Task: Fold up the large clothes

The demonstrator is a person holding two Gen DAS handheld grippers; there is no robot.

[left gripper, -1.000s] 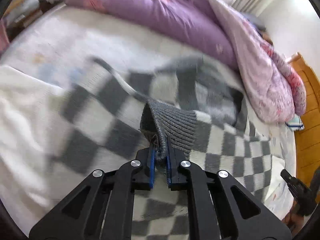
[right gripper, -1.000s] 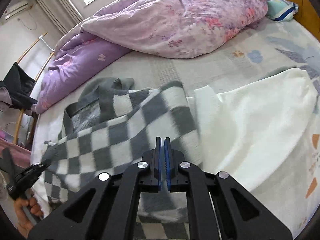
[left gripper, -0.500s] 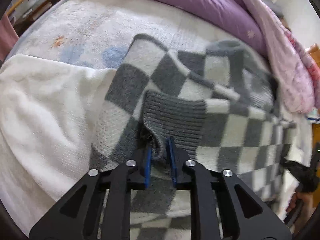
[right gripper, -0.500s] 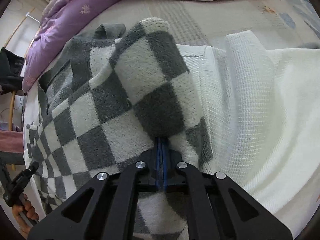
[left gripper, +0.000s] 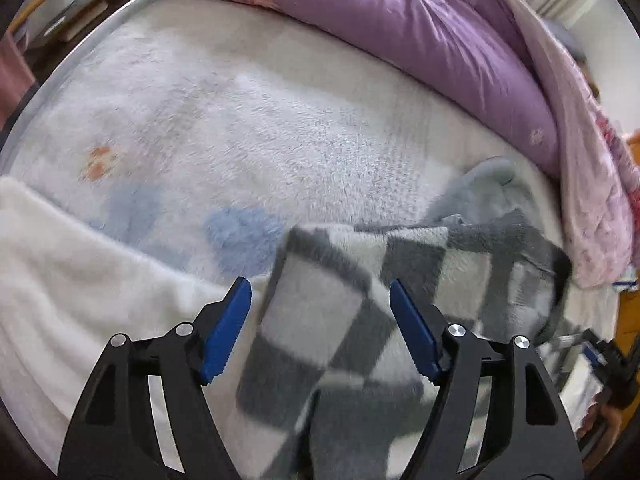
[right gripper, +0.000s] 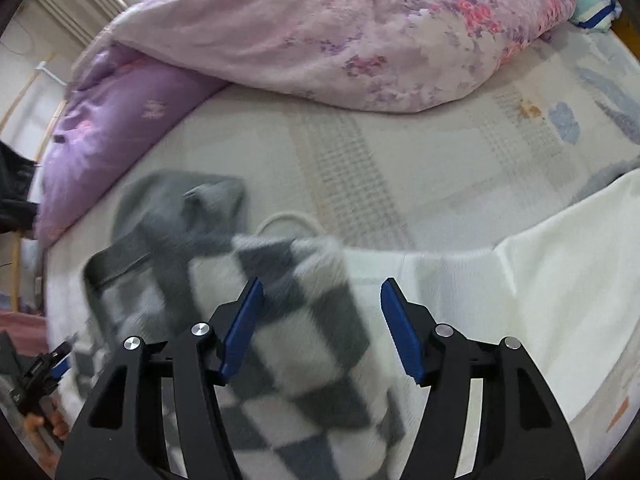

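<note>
On a bed's pale printed sheet [left gripper: 280,128] beside a white knit blanket [left gripper: 80,280], the soft, floppy grey-and-white checkered fleece garment [left gripper: 340,320] lies folded between the opening left gripper [left gripper: 320,332] and right gripper [right gripper: 320,328], their jaws touching nothing, and is probably best pinched at its folded edges.

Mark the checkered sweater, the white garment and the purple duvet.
checkered sweater [left gripper: 320,320], left wrist view, folded edge.
white garment [right gripper: 540,280], right wrist view, flat knit area.
purple duvet [left gripper: 400,20], left wrist view, bulging front.

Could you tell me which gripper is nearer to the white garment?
Left. The left gripper overlaps the white garment's edge; the right gripper stays over the checkered sweater.
</note>
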